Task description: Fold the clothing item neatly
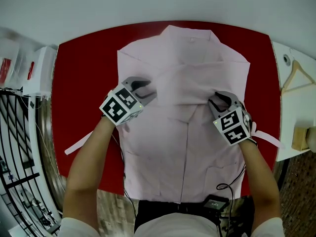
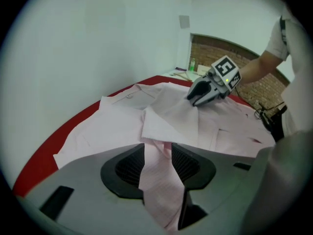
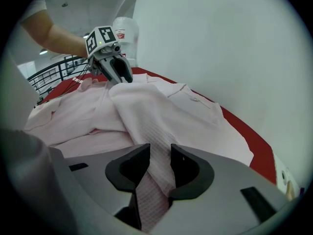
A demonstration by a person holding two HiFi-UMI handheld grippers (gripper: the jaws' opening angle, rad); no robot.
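A pale pink shirt (image 1: 182,142) lies front up on the red table (image 1: 79,83), collar at the far edge, with both sleeves folded in over the chest. My left gripper (image 1: 148,90) rests on the left fold. In the left gripper view its jaws (image 2: 157,163) stand apart, and a strip of pink cloth (image 2: 159,180) lies loosely between the pads. My right gripper (image 1: 217,100) is on the right fold. In the right gripper view (image 3: 160,168) its pads press on a bunched band of the sleeve (image 3: 146,126). Each gripper shows in the other's view (image 2: 201,93) (image 3: 120,72).
Thin pink ties stick out from under the shirt at the left (image 1: 78,145) and right (image 1: 269,138). A wooden hanger (image 1: 296,75) and a wooden block (image 1: 300,138) lie on a white surface to the right. A black railing (image 1: 15,147) stands at the left. A black box with a cable (image 1: 216,202) hangs at the person's waist.
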